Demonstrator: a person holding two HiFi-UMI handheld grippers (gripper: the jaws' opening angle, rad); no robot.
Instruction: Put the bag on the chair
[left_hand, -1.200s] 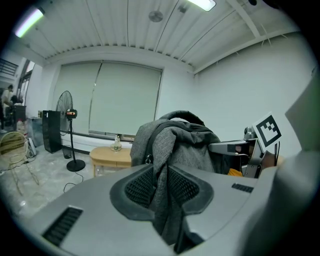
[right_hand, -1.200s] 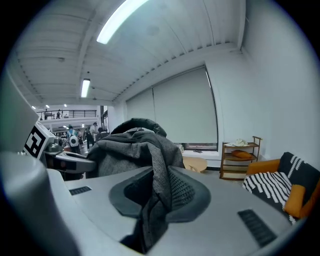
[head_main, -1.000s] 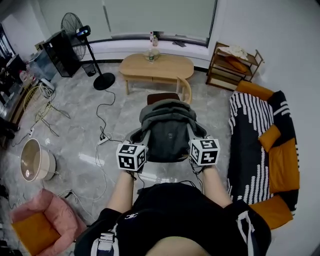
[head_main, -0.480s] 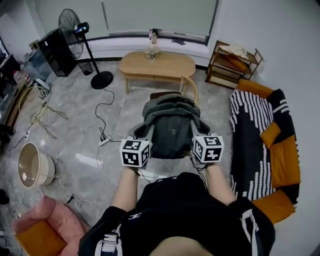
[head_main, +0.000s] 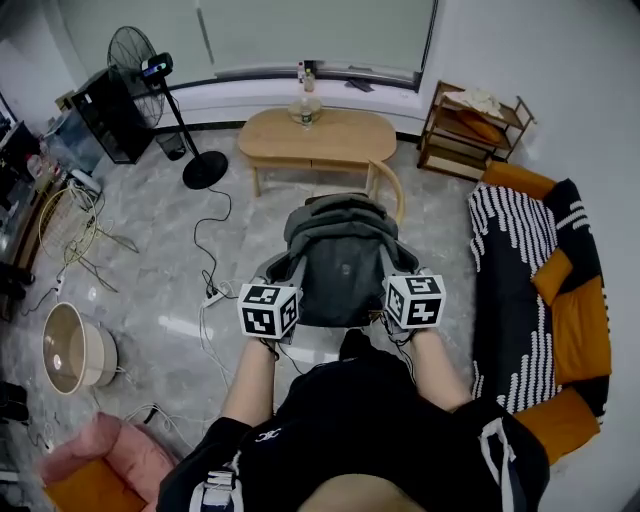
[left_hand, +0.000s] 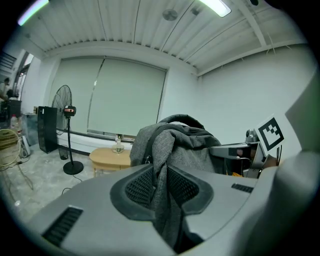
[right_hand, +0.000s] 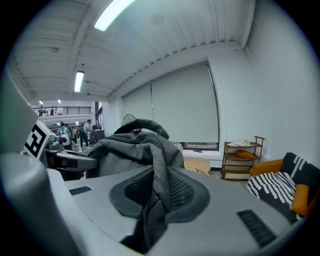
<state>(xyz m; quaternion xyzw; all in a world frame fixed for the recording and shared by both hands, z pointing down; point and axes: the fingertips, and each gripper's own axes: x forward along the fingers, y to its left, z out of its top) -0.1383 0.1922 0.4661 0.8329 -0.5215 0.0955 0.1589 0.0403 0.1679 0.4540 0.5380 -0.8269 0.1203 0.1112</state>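
A grey backpack (head_main: 340, 260) hangs in the air between my two grippers, just above and in front of a wooden chair (head_main: 389, 191), whose seat it mostly hides. My left gripper (head_main: 289, 272) is shut on the bag's left strap, and the grey fabric (left_hand: 172, 150) runs down between its pads (left_hand: 140, 185). On the other side, my right gripper (head_main: 391, 267) is shut on the right strap, with cloth (right_hand: 135, 147) pinched between its pads (right_hand: 182, 192). Each gripper view shows the other gripper behind the bag.
An oval wooden table (head_main: 330, 135) stands beyond the chair, with a bottle on it. A standing fan (head_main: 150, 70) and cables (head_main: 208, 290) are on the floor at the left. At the right are a striped sofa (head_main: 530, 290) and a shelf (head_main: 470, 125). A round basket (head_main: 70, 350) sits low on the left.
Both grippers and the bag have moved forward to the chair, so the bag now covers more of the seat. The grips have not changed.
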